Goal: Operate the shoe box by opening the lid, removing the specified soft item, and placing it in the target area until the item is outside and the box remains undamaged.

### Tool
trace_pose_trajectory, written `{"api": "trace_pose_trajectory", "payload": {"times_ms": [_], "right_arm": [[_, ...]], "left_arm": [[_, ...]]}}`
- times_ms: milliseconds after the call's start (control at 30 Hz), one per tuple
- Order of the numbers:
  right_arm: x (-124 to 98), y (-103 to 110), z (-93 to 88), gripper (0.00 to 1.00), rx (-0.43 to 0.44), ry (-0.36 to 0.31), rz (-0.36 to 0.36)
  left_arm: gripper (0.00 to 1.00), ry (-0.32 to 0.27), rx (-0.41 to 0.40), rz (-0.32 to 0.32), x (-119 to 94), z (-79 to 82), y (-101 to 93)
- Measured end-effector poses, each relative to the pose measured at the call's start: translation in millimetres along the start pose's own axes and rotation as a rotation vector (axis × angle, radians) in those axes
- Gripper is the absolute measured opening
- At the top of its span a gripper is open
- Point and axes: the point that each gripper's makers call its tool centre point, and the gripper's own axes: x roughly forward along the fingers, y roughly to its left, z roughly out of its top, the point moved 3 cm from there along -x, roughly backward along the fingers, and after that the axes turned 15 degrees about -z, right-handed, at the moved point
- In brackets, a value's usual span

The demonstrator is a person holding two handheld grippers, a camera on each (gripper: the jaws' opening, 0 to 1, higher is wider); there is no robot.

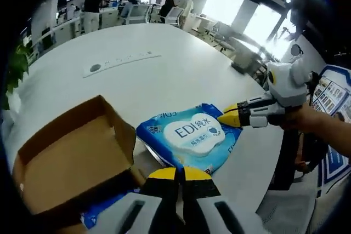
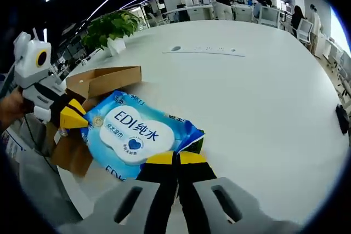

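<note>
So both grippers are pinching the blue wipes pack [image 1: 189, 136], left gripper [image 1: 175, 175] and right gripper [image 2: 175, 159] each clamped on an edge. Pack sits mid-frame, just right of the open cardboard box [image 1: 71, 154] on the white table [image 1: 164, 75].

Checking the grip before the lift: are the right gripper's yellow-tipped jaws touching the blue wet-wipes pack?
Touching. In the right gripper view the right gripper has its jaws shut on the near edge of the blue soft wet-wipes pack; the left gripper view shows those tips on its corner.
</note>
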Motion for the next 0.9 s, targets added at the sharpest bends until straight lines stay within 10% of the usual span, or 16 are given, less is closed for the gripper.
{"api": "trace_pose_trajectory", "payload": {"times_ms": [900], "right_arm": [[3.0,-9.4,-4.7,0.0,0.151,-0.007,0.03]], "left_arm": [[0.0,0.098,0.119,0.052,11.6,-7.2,0.4]]}}
